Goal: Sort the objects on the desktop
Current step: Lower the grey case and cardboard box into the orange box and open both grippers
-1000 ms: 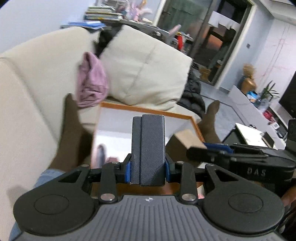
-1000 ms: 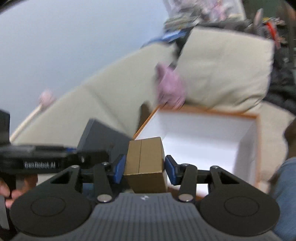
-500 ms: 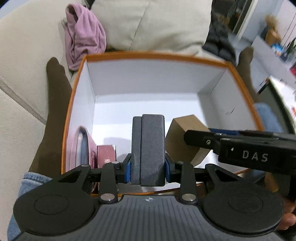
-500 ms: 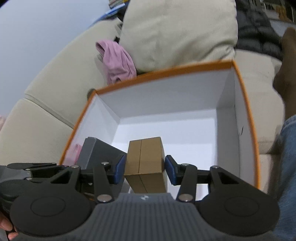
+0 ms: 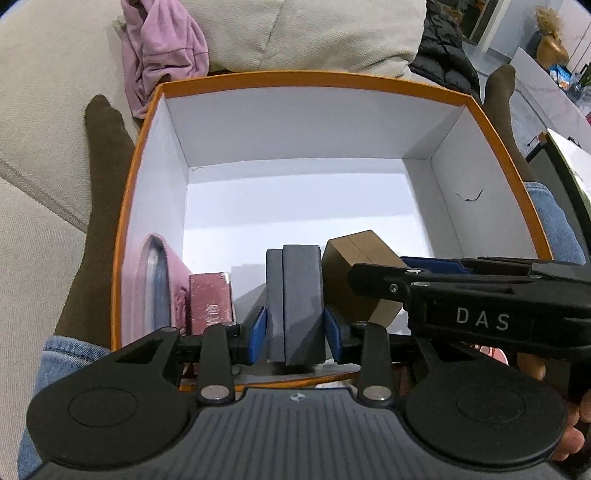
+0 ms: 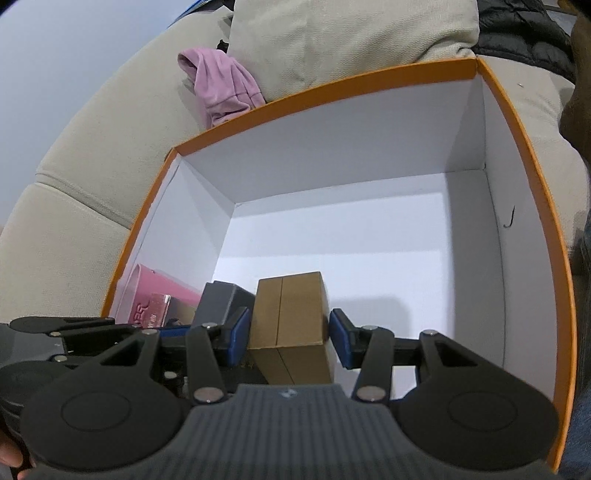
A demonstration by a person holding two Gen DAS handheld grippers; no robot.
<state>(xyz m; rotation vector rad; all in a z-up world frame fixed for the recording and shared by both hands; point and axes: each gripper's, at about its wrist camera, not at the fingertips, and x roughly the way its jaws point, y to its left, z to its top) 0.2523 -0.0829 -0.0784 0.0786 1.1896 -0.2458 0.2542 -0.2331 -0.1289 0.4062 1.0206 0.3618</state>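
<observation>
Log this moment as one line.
left claw: opening, grey box between pads | right claw: gripping brown box | both over open orange box

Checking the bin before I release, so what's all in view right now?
storage box: one, orange rim, white inside, on the sofa
pink case: one, inside, against the box's left wall
red box: one, dark red, inside beside the pink case
grey box: one, in the left claw
brown box: one, in the right claw
cloth: one, pink, on the sofa behind the storage box
cushion: one, beige, behind the storage box
jacket: one, black, beside the cushion
socked feet: two, brown, flanking the storage box
left claw: gripping
right claw: gripping
</observation>
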